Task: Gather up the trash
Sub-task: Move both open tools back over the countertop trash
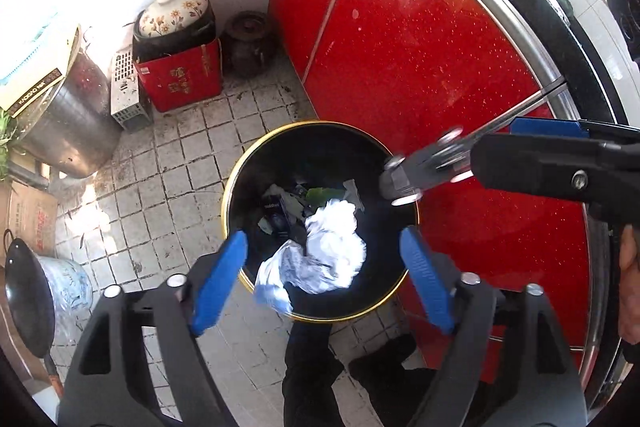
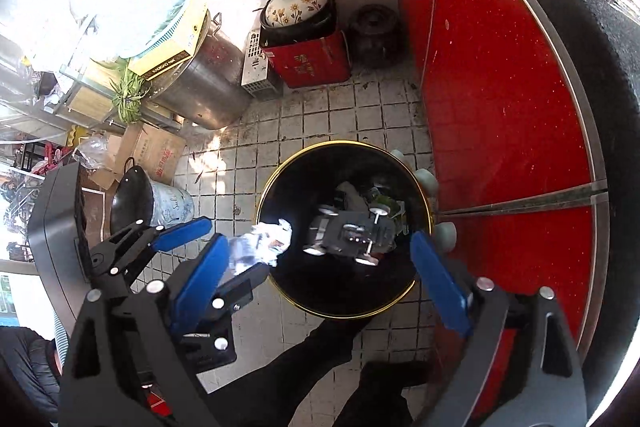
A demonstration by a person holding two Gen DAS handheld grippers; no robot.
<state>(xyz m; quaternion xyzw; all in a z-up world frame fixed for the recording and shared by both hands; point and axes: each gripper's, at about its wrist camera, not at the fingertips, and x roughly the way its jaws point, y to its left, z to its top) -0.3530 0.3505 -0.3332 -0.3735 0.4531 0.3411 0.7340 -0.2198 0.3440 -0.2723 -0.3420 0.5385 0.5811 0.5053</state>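
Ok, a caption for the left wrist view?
Open left gripper releases crumpled paper over the black bin; a toy car falls alongside.

A: Where does the left wrist view sit?

B: High above the round black bin with the gold rim (image 1: 240,163), facing steeply down; the glossy red cabinet doors (image 1: 400,39) fill its right side.

A: And the right wrist view?

B: Also overhead, facing down on the same bin (image 2: 424,187), seemingly a little farther back. Both share the grey tiled floor (image 1: 168,163), the cabinet, and the red box (image 2: 312,67) at the far wall.
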